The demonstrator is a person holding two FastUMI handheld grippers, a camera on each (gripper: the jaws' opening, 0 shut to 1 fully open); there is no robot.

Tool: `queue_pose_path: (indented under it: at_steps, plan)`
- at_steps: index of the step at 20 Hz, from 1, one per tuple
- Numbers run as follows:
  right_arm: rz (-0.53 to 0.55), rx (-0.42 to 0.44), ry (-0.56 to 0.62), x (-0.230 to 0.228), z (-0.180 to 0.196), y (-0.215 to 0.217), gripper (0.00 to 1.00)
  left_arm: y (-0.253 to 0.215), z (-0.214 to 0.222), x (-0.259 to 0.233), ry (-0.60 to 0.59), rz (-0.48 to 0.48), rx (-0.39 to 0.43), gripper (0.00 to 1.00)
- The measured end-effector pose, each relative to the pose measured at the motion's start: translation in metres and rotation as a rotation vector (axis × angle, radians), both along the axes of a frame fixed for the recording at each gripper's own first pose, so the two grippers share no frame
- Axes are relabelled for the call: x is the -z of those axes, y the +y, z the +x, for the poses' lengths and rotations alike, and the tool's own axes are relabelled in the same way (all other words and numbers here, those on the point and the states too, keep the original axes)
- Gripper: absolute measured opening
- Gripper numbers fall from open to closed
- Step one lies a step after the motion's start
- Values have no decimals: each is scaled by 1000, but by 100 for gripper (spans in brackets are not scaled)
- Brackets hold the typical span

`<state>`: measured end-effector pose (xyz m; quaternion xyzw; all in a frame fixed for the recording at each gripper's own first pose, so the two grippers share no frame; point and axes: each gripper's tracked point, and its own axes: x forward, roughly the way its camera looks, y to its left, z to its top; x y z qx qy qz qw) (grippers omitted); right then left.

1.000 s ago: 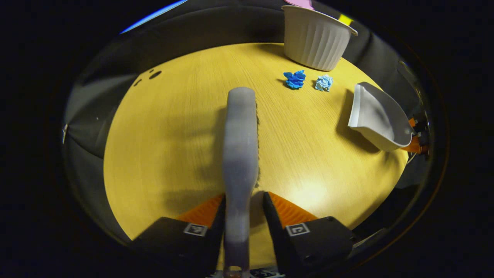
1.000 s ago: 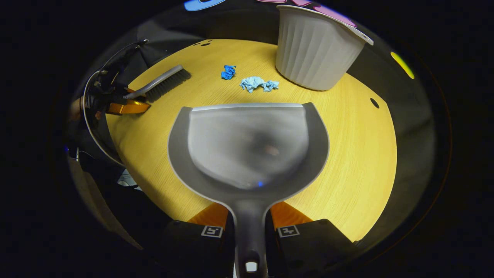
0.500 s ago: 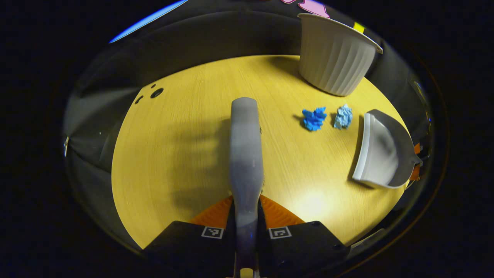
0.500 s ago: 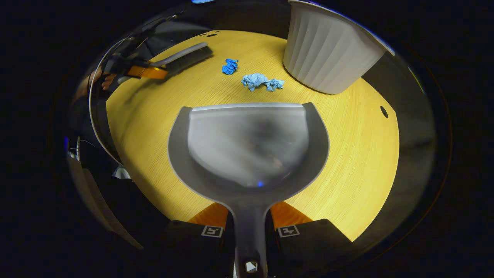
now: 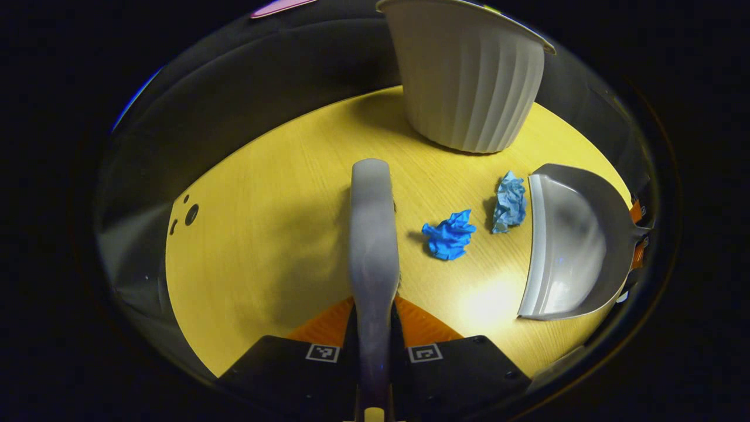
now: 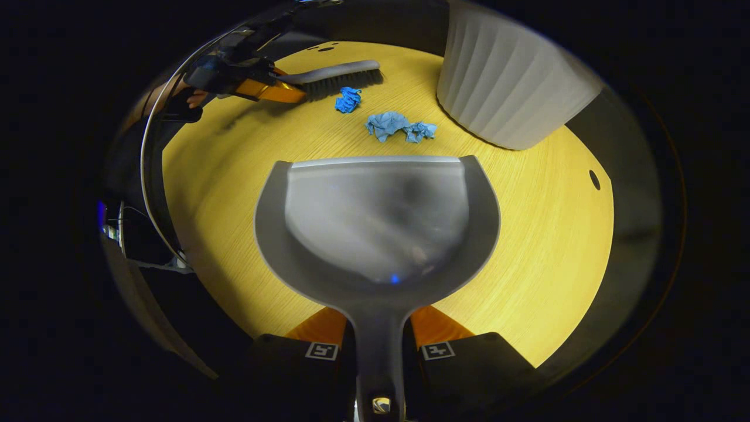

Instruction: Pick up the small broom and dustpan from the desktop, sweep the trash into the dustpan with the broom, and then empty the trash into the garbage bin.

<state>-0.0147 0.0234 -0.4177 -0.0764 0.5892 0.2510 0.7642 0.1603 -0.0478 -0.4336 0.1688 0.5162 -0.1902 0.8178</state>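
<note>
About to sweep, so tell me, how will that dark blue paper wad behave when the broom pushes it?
The dark blue wad looks like loosely crumpled paper, so probably very light. It may skid or tumble ahead of the broom. Its irregular shape suggests it won't roll far.

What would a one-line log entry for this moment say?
left claw: grips broom | right claw: grips dustpan | dark blue wad, pale blue wad: unswept | bin: upright

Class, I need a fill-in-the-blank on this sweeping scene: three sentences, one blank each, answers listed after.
1. The left gripper is shut on the ____.
2. The right gripper holds the dustpan by its ____.
3. On the desktop lie ____ crumpled blue paper scraps, in front of the dustpan's lip.

Answers: broom; handle; two
</note>
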Motion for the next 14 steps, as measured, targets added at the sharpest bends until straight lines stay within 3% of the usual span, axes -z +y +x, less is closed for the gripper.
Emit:
queue_pose_path:
  at_steps: [3, 8, 14]
  plan:
    - [7, -3, -4, 2, 4, -2, 36, -18, 4, 4, 10, -21, 38, 28]
    - [12, -13, -17, 4, 6, -4, 36, -60, -7, 1, 43, -98, 171, 28]
    - [21, -24, -51, 5, 6, -4, 36, -116, -50, -12, 129, -234, 395, 27]
